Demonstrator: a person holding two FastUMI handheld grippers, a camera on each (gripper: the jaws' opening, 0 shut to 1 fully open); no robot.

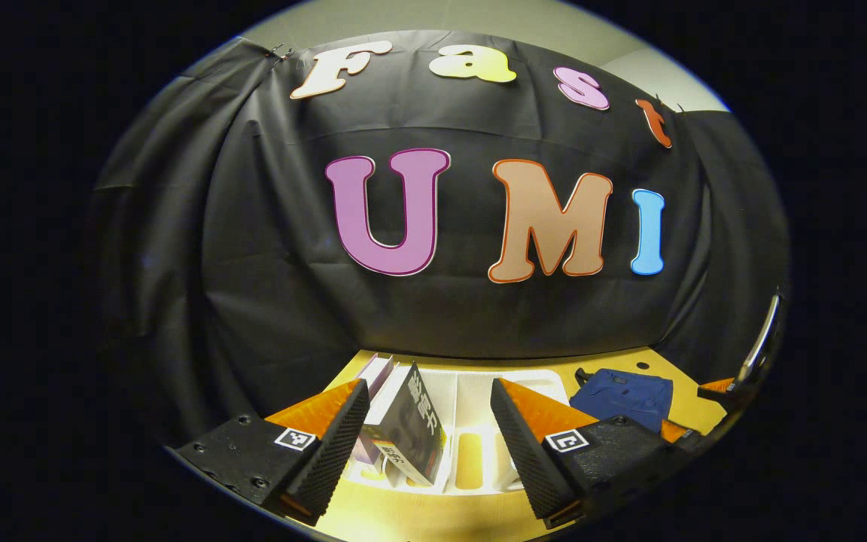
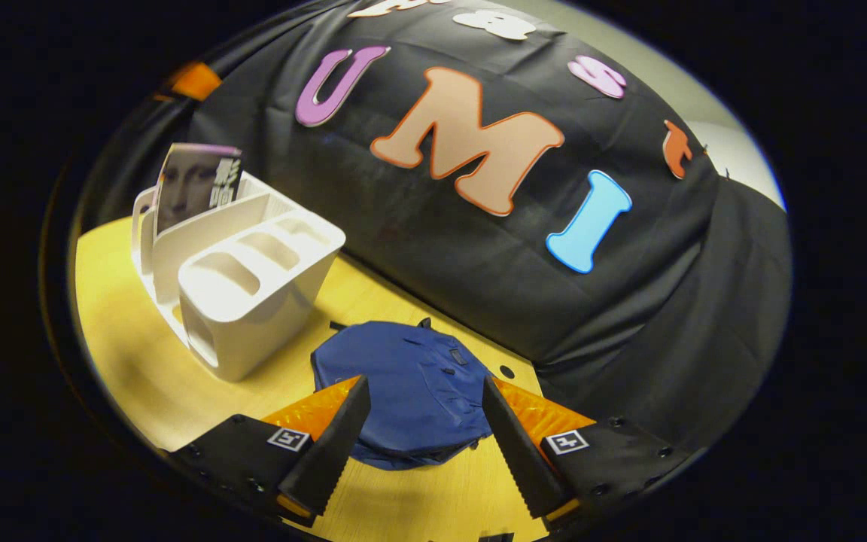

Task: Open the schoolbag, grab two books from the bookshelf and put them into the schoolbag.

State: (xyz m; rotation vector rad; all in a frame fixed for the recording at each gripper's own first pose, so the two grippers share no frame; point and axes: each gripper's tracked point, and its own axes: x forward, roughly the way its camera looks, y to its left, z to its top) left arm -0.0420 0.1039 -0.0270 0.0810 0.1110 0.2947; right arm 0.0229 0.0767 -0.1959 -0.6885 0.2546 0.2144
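Left gripper (image 1: 430, 421), jaws apart, faces a dark-covered book (image 1: 411, 429) in the white bookshelf (image 1: 471, 391); right gripper (image 2: 422, 429), jaws apart, hangs above the blue schoolbag (image 2: 403, 376) on the yellow wooden table (image 2: 140, 361).

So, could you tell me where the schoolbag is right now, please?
In the right gripper view the blue schoolbag lies flat on the yellow table, just beyond the open right gripper and right of the white bookshelf.

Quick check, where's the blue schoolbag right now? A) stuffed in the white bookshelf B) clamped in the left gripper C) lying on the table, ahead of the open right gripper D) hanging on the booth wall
C: the schoolbag lies flat on the yellow table, beyond the spread fingers of the right gripper, beside the white bookshelf.
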